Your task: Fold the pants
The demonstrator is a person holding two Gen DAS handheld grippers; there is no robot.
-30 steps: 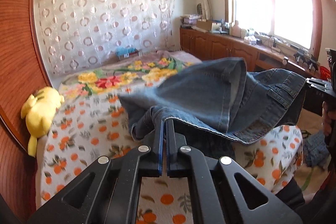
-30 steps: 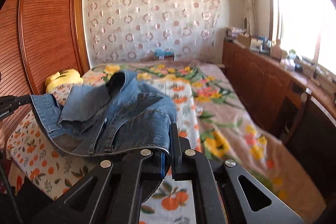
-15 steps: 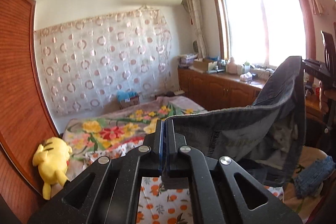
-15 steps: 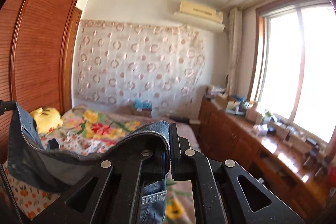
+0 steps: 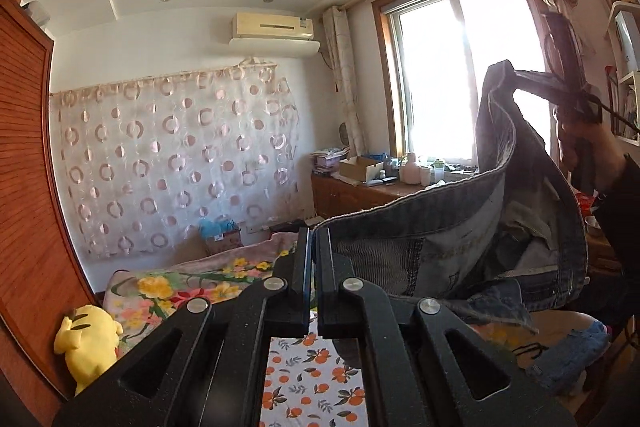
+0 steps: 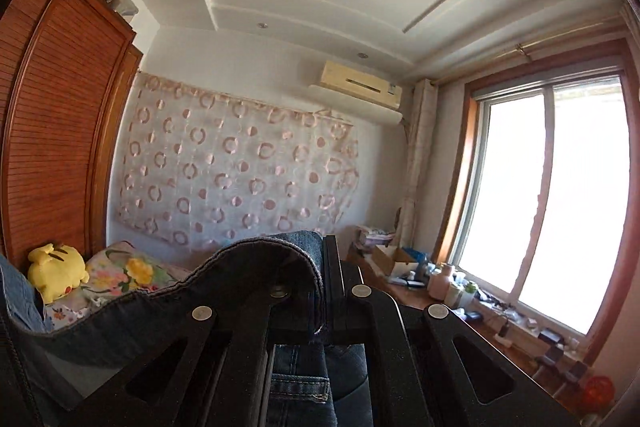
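The blue denim pants (image 5: 460, 247) hang in the air above the bed, held by the waistband between both grippers. My left gripper (image 5: 313, 255) is shut on one end of the waistband. My right gripper (image 6: 323, 267) is shut on the other end, and the denim (image 6: 256, 259) drapes over its left finger. In the left wrist view the right gripper (image 5: 516, 73) is up high at the right, against the window, with the waistband stretched up to it. The legs hang below, mostly hidden.
The bed (image 5: 312, 383) with an orange-print and floral cover lies below. A yellow plush toy (image 5: 86, 343) sits at its left by the wooden wardrobe (image 5: 28, 187). A cluttered wooden counter (image 6: 440, 287) runs under the window (image 6: 552, 207) on the right.
Both grippers have risen high, lifting the pants off the bed. The waistband now hangs stretched between them, and both views tilt up toward the ceiling.
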